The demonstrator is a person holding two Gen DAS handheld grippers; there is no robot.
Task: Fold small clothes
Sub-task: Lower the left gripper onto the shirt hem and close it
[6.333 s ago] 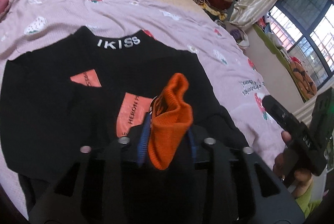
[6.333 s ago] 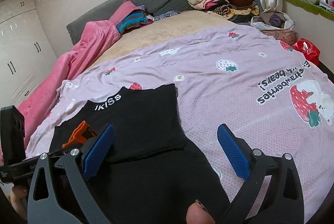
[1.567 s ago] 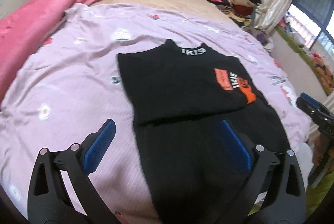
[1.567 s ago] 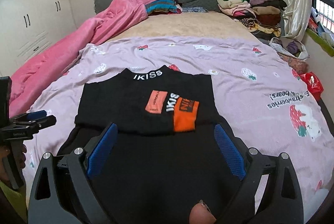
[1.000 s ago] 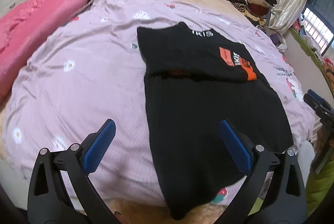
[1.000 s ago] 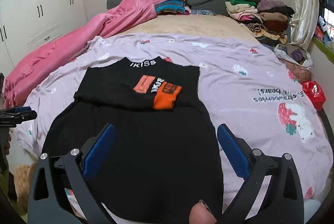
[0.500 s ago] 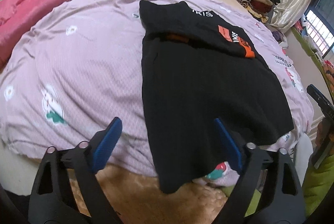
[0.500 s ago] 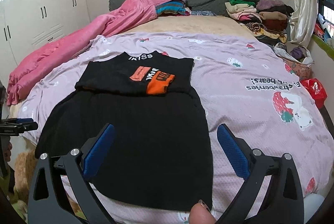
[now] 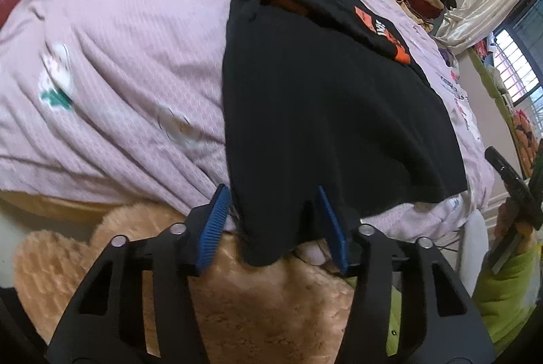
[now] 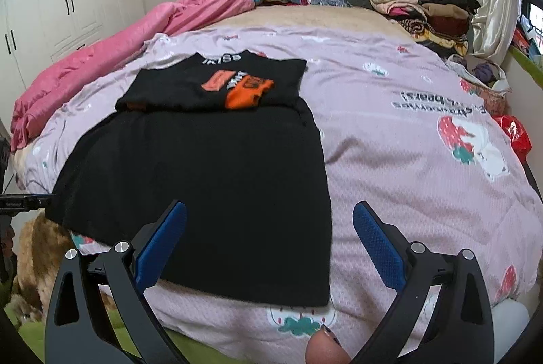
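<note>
Black garment flat on bed; sleeves folded in; hem overhanging edge.

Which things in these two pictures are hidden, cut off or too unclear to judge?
- Left wrist view: whether the left gripper already pinches the black garment hem; cloth covers the gap.
- Left wrist view: the sleeves, tucked under the folded top.
- Right wrist view: the collar lettering is too small.
- Right wrist view: the left gripper is cut by the frame edge.
</note>
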